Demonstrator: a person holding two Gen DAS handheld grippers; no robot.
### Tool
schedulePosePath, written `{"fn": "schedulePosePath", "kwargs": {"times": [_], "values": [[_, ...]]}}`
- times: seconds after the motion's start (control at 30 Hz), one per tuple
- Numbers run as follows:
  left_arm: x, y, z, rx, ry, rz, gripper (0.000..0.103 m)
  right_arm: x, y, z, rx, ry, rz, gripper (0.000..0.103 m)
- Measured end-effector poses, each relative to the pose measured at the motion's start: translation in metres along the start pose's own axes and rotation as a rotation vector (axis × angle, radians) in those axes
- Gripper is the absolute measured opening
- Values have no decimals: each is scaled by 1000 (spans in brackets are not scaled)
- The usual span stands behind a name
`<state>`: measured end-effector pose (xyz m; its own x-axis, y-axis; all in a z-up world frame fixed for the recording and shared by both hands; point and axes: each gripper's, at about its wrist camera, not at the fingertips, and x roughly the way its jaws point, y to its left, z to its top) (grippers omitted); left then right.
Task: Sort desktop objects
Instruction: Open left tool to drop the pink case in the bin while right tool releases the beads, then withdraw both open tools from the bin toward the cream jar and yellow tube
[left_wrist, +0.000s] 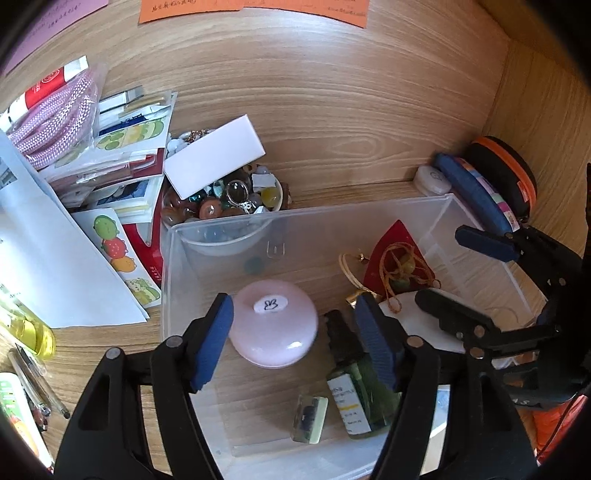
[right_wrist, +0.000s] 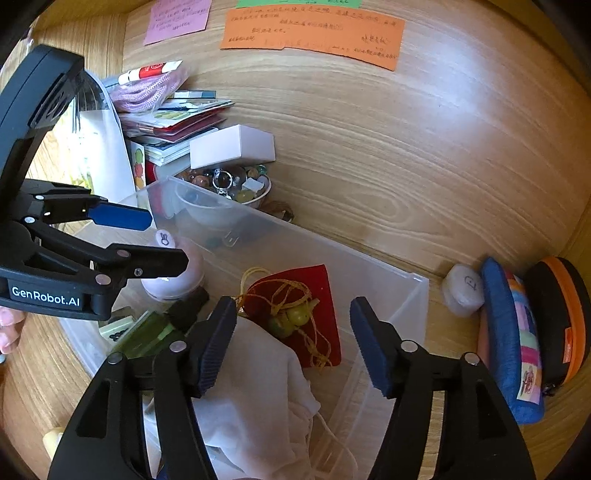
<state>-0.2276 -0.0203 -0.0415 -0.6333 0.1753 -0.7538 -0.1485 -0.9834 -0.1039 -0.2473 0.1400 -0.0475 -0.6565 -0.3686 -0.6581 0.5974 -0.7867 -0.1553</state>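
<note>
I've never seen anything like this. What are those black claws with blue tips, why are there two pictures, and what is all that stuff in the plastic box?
No robot here: a person holds a two-finger gripper in each hand, and a fisheye camera on each looks along its fingers. The left camera shows the left gripper in front and the right one at the side; the right camera shows the right gripper, with the left at its side. Both are open and hold nothing. They hover over a clear bin on a wooden desk. In the bin lie a pink round case, a green bottle, a red pouch with a beaded cord, and a white cloth. Behind it stand a bowl of beads and a white box.
</note>
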Motion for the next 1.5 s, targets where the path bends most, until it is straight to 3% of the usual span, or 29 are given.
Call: {"fn": "schedulePosePath", "kwargs": {"times": [0.07, 0.27, 0.37, 0.67, 1.03, 1.5], "values": [[-4, 0, -1, 2, -11, -2, 71, -3, 0, 0, 5, -7, 0, 75], [-23, 0, 1, -9, -50, 8, 76, -18, -1, 3, 8, -46, -11, 77], [-35, 0, -2, -20, -67, 11, 83, -28, -2, 7, 5, -57, -45, 80], [-72, -8, -31, -10, -92, 64, 90, -70, -3, 4, 16, -108, -93, 87], [-94, -28, -85, -3, -78, 76, 94, -115, 5, -37, 60, -110, -90, 87], [-88, -65, -151, 14, 7, 32, 94, -128, 31, -103, 65, -31, -48, 87]]}}
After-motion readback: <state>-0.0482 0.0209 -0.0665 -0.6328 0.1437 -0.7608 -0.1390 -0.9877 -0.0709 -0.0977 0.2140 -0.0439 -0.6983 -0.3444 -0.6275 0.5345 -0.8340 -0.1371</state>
